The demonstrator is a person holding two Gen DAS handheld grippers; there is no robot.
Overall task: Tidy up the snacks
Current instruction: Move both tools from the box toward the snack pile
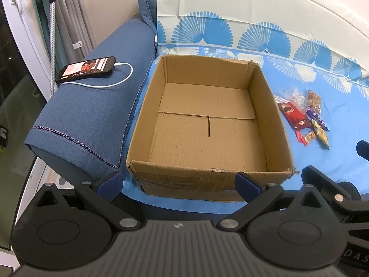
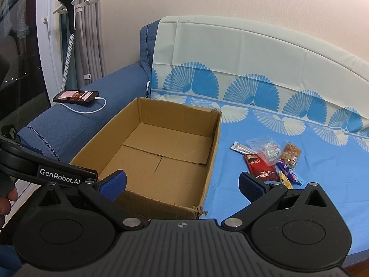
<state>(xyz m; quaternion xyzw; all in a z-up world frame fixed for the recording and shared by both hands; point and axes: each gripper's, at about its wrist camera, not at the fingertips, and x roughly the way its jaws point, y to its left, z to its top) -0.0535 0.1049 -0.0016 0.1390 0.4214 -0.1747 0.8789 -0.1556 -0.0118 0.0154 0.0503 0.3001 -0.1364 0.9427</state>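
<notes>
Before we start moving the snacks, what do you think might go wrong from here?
1. The snacks lie overlapped in a tight pile, so the open right gripper may pinch two packets at once.
2. The box has tall walls; a packet carried low could catch its rim.

— Room above the cardboard box?
— Plenty: top open, nothing inside, four upright walls all around.
— On the left of it?
— Tight; blue armrest pressed against that wall, with a phone and white cable lying on top.
— And right?
— Bare blue sheet between box and snack pile, open from above; backrest rising behind.
</notes>
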